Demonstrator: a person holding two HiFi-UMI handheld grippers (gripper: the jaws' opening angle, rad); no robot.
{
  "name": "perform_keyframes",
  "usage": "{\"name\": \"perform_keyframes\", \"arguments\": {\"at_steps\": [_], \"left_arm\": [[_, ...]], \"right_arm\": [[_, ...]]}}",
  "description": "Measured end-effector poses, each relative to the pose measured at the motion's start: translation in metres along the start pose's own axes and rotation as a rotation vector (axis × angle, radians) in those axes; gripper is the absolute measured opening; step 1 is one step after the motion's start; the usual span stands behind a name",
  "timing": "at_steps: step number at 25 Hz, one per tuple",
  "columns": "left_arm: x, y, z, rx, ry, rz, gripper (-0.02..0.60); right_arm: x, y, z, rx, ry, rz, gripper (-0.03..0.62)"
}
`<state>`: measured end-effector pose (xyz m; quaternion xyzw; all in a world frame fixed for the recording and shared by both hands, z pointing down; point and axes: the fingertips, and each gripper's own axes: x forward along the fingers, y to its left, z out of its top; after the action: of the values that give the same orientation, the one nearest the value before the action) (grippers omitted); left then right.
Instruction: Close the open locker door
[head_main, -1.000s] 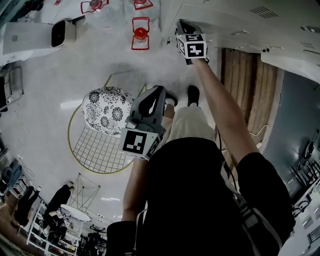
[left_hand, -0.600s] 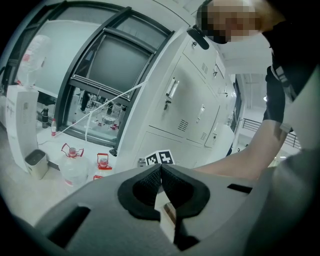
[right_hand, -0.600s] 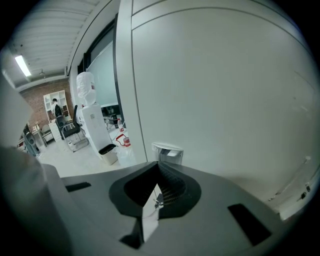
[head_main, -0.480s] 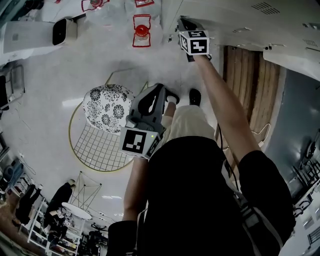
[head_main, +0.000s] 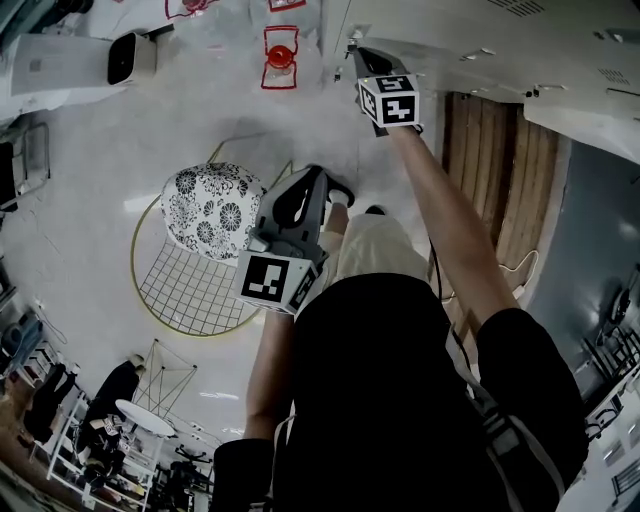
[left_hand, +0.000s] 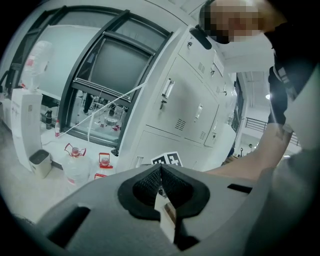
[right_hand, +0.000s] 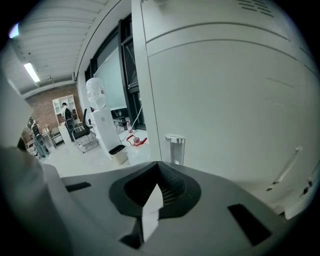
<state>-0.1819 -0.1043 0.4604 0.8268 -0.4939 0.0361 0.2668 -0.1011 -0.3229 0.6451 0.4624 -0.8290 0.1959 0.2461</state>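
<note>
The white locker door (right_hand: 230, 105) fills the right gripper view, with a small metal handle (right_hand: 174, 148) just beyond the jaws. In the head view this door (head_main: 470, 55) runs along the top right. My right gripper (head_main: 362, 55) is stretched out on a straight arm with its tip at the door face, jaws shut and holding nothing. I cannot tell whether it touches the door. My left gripper (head_main: 338, 192) hangs close to my body over the floor, also shut and holding nothing. The left gripper view shows the bank of white lockers (left_hand: 185, 110) and the right gripper's marker cube (left_hand: 166, 160).
A patterned round stool (head_main: 212, 212) on a wire base stands on the floor to the left. Water bottles with red handles (head_main: 281, 60) and a white bin (head_main: 132, 57) sit farther off. A wood-coloured strip (head_main: 495, 180) and a grey panel (head_main: 590, 250) lie at the right.
The person's feet have shifted and one shoe has gone out of sight under the body. The right gripper stays at the locker face. The left gripper has hardly moved.
</note>
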Motion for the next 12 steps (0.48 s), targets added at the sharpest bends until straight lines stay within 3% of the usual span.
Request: {"name": "perform_keyframes", "arguments": {"at_steps": [12], "left_arm": [[-0.013, -0.064, -0.03, 0.035, -0.028, -0.022, 0.018]], "right_arm": [[-0.119, -0.001, -0.035, -0.047, -0.062, 0.075, 0.002]]}}
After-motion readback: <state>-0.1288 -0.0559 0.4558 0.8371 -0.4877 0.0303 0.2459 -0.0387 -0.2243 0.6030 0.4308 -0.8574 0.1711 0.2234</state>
